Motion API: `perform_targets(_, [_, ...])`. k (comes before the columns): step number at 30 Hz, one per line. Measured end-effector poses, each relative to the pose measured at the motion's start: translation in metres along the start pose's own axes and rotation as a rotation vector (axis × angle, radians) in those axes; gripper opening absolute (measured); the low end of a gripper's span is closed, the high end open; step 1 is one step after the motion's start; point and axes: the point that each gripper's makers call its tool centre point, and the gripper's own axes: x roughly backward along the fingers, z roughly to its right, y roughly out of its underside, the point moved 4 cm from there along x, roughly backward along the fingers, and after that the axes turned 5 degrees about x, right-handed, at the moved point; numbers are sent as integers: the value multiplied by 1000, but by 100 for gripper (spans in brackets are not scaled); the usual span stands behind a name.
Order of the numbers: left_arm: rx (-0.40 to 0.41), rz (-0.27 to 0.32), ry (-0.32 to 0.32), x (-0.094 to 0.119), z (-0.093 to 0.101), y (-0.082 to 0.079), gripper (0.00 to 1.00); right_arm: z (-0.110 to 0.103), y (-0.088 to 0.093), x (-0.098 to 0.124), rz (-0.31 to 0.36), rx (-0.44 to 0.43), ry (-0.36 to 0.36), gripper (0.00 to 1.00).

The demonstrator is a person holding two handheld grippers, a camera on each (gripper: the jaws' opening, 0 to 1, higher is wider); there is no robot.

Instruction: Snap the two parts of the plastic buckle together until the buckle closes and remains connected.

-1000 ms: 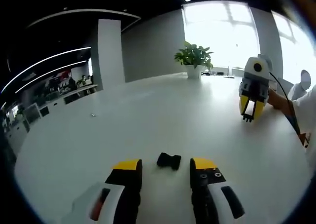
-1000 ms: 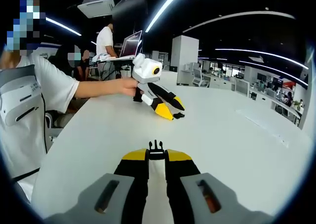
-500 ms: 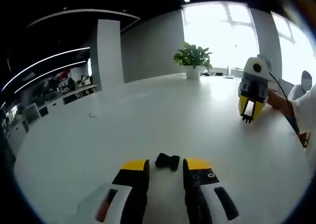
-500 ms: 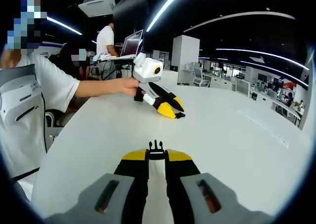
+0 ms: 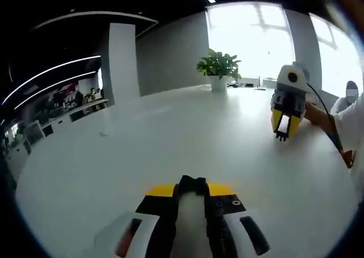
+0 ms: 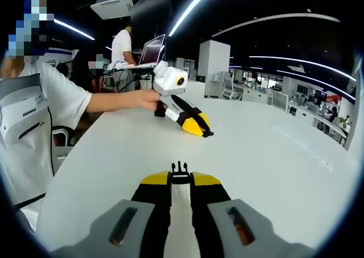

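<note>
You're working at a broad white surface [image 5: 170, 133] in an open-plan office. In your left gripper view, a bright window [image 5: 250, 36] glows behind a potted plant [image 5: 218, 67], with a grey wall [image 5: 170, 56] and a white pillar [image 5: 122, 62] beside it. In your right gripper view, long ceiling light strips [image 6: 190, 11] cross a dark ceiling, an open laptop [image 6: 151, 50] sits far back, and desks [image 6: 284, 99] fill the distance.
</note>
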Motion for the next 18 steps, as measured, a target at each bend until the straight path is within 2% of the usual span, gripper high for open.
perform_targets(8, [21, 5, 11, 4, 5, 0, 16, 0, 0, 0, 0, 0, 0, 11])
perform_targets(18, [19, 1, -5, 11, 9, 1, 16, -1, 1, 0, -2, 3, -2, 11])
